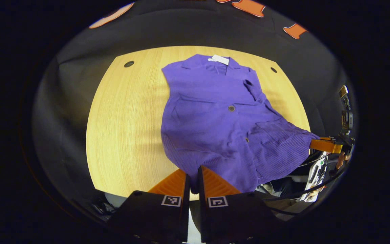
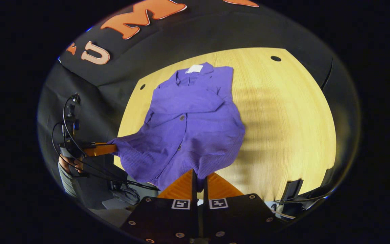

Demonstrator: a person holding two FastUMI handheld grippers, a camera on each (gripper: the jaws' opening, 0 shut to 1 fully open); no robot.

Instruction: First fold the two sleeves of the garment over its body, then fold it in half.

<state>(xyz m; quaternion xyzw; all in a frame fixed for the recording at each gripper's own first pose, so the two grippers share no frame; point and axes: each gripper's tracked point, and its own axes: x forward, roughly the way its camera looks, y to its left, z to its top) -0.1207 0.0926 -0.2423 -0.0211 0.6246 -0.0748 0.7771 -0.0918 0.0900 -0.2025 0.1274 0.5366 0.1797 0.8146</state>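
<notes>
A purple button-front garment lies on the wooden table, collar with a white label at the far end. Both sleeves lie folded across its body. My left gripper is shut on one corner of the near hem. The other hem corner is raised off the table's edge at the right, with my right gripper pinching it. In the right gripper view the garment hangs from my right gripper, which is shut on the hem, and the left gripper holds the far-left corner.
Bare tabletop stretches beside the garment, with small round holes near its far corners. Black cloth walls the table in. Cables and a hand sit below the near table edge.
</notes>
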